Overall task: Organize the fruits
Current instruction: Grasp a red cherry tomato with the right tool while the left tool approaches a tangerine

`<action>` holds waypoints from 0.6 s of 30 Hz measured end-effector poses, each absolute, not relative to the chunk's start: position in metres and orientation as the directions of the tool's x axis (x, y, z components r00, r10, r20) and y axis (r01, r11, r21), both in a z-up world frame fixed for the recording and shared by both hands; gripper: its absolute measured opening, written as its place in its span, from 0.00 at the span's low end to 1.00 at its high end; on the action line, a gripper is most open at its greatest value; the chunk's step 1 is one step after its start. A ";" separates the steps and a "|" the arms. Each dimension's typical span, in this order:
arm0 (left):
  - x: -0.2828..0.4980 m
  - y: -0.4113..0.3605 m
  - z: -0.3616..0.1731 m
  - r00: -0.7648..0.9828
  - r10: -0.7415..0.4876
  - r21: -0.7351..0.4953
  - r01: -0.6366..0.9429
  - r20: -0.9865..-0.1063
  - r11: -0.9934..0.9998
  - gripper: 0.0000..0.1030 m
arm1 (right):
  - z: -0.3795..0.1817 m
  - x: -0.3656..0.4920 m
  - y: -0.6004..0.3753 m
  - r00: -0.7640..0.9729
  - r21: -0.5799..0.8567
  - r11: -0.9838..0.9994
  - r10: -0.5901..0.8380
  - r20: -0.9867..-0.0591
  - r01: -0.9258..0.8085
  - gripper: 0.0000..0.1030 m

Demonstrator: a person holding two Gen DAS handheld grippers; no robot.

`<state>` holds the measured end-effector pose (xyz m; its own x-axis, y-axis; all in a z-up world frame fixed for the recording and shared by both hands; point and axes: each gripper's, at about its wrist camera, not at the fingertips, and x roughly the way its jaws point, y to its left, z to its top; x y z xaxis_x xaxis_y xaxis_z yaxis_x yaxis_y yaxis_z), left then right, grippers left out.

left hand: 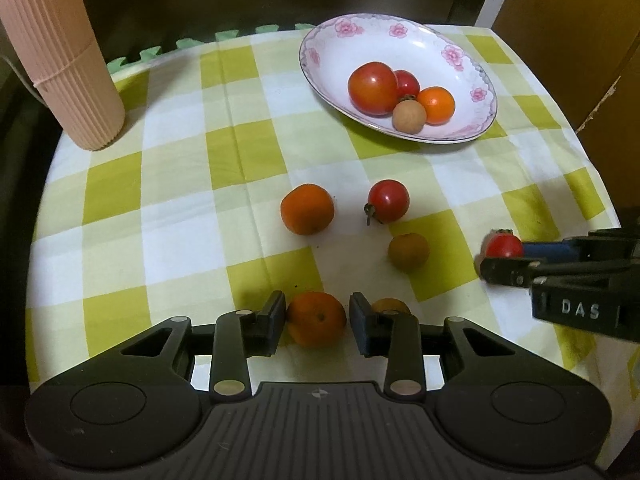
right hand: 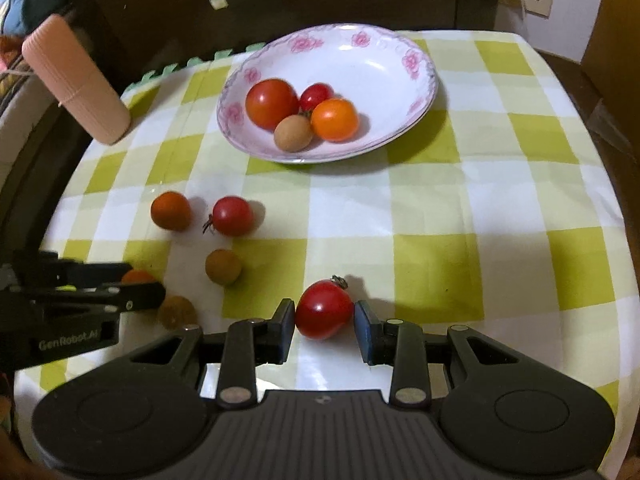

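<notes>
Left wrist view: left gripper point(left hand: 317, 322) fingers bracket a round, dimpled orange point(left hand: 316, 319), spread slightly wider than it. Right gripper point(right hand: 324, 322) fingers flank a glossy red tomato point(right hand: 323, 309), not visibly pinching.

Left gripper point(left hand: 316, 318) body: matte black, ribbed centre plate with a small crosshair mark, round disc recess at 7 and 5 o'clock.
Left gripper linkages: black arms with silver rivets at the pivots.
Left gripper pads point(left hand: 362, 322): dark blue-black rectangular blocks.
Left gripper marking: white "GenRobot.AI" lettering on its side, seen from the right wrist view at 8 o'clock.
Right gripper point(right hand: 325, 318) body: same black ribbed shell, twin disc recesses, silver rivets.
Right gripper marking: white "DAS" letters, blue finger segment, at 3 o'clock in the left wrist view.
</notes>
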<state>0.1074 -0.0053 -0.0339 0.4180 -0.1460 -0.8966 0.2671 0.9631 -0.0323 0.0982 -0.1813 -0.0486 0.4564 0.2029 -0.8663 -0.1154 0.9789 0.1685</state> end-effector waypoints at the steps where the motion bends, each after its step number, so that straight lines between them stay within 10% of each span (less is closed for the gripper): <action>1: 0.108 -0.005 -0.035 0.414 -0.145 -0.034 0.264 -0.898 0.964 0.44 | -0.049 0.099 -0.181 0.455 0.164 0.980 0.199 -0.868 -0.116 0.31; 10: 0.111 -0.006 -0.039 0.409 -0.135 -0.028 0.257 -0.902 0.966 0.63 | -0.050 0.101 -0.185 0.463 0.173 0.981 0.193 -0.865 -0.086 0.31; 18: 0.108 -0.005 -0.037 0.423 -0.137 -0.018 0.272 -0.896 0.962 0.41 | -0.048 0.101 -0.184 0.469 0.165 0.983 0.185 -0.864 -0.085 0.31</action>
<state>0.1078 -0.0054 -0.0370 0.4229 -0.1367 -0.8958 0.2719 0.9622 -0.0184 0.1011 -0.1836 -0.0480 0.4687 0.1855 -0.8637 -0.0845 0.9826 0.1652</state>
